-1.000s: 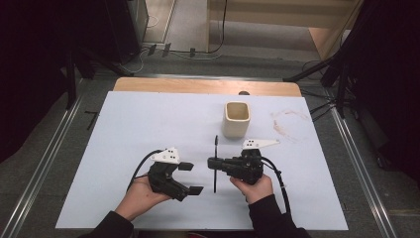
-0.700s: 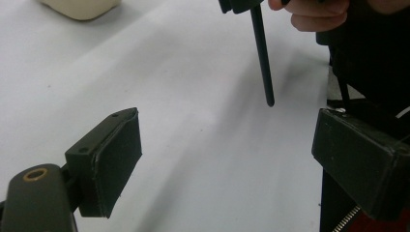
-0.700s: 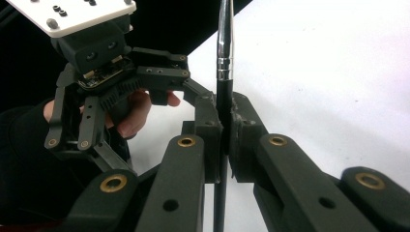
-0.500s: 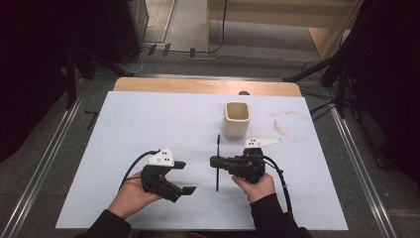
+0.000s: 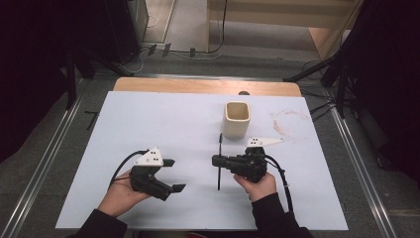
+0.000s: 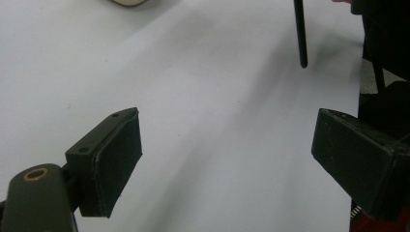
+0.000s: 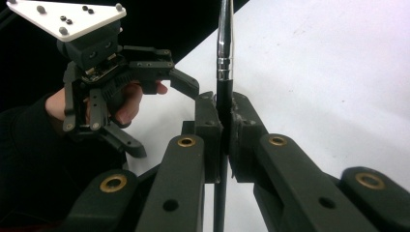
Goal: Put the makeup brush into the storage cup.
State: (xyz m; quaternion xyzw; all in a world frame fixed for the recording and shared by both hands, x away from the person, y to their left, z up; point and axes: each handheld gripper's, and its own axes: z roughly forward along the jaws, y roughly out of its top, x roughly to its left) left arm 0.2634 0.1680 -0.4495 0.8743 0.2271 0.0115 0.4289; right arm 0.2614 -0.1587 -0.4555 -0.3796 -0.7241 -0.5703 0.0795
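Pinching a black brush (image 5: pixel 219 161), right jaws, left jaws spread, white table (image 5: pixel 148 124), dark room.

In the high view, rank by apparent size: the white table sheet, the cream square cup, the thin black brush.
1. White table sheet, by far largest.
2. Cream square cup.
3. Thin black brush, clamped in the right gripper: longer than the cup but far slimmer, so that pair is unsure.

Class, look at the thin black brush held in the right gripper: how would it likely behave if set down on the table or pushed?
The brush looks stiff: it stays straight though the right gripper clamps it only mid-length. Its round, slim handle would probably roll on the smooth table. The shiny metal ferrule suggests it may slip in a loose grip.
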